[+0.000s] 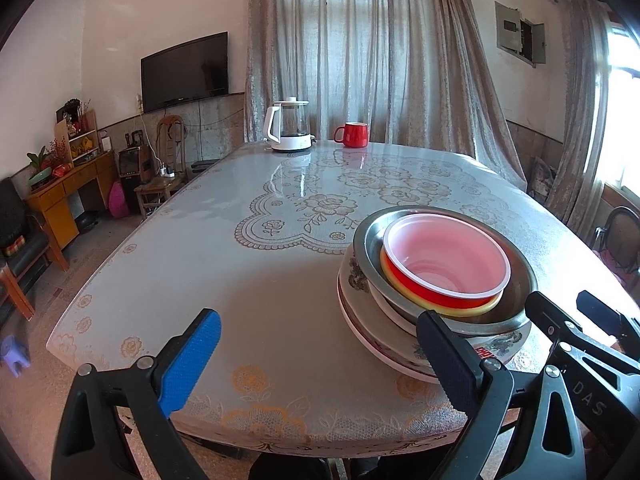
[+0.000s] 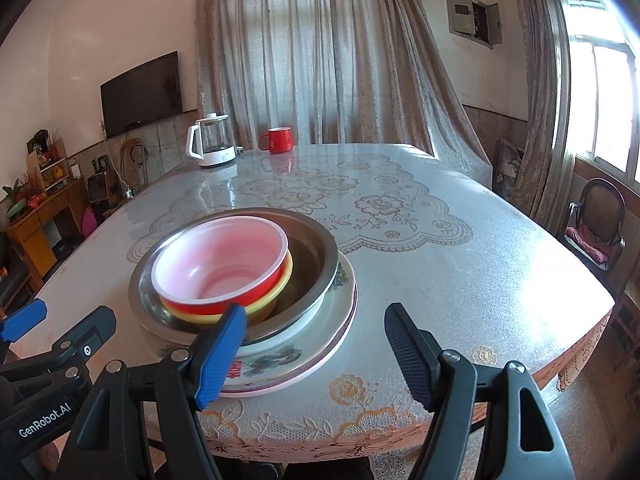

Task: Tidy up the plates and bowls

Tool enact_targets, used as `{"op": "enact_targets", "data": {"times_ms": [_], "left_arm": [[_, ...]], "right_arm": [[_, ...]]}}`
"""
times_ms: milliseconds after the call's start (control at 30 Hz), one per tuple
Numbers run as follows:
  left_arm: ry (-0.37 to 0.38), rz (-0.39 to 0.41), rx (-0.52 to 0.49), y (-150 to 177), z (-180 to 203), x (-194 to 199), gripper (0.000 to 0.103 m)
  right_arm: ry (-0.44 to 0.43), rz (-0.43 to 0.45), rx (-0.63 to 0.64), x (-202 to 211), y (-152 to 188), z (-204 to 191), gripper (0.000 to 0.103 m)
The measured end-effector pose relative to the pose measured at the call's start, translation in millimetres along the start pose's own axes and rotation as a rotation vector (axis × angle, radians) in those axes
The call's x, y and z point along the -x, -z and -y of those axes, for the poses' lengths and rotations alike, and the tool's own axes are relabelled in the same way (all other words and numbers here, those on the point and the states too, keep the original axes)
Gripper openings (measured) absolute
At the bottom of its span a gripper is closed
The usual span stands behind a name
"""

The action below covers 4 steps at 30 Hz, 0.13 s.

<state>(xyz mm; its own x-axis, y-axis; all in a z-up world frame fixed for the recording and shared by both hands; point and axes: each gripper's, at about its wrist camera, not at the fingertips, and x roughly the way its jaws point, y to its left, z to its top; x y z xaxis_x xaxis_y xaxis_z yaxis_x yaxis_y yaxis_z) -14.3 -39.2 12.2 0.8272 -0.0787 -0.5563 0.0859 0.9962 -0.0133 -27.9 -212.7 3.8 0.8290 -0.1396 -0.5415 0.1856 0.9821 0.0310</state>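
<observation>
Red bowl (image 2: 222, 268), pale pink inside, sits in a yellow bowl (image 2: 276, 286), in a steel basin (image 2: 320, 256), on floral white plates (image 2: 320, 344). Far: red mug (image 2: 278, 140), white kettle (image 2: 212, 146).

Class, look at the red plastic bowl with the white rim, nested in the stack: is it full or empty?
Empty. The red plastic bowl with the white rim sits upright, and both wrist views show its bare pinkish inside down to the bottom.

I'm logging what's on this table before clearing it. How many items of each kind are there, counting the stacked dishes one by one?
Plastic bowls: 2, red bowl nested in yellow bowl
Metal basin: 1
Plates under it: at least 2, floral plate, pink-rimmed plate
Kettle: 1
Red mug: 1
Total: at least 7
</observation>
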Motion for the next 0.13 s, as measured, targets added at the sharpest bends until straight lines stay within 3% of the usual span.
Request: {"op": "enact_targets", "data": {"times_ms": [133], "left_arm": [[-0.025,0.015,-0.001,-2.5,-2.6,1.3,0.099]], "right_arm": [[-0.001,0.007,-0.004,-0.4,-4.9,5.6,0.073]]}}
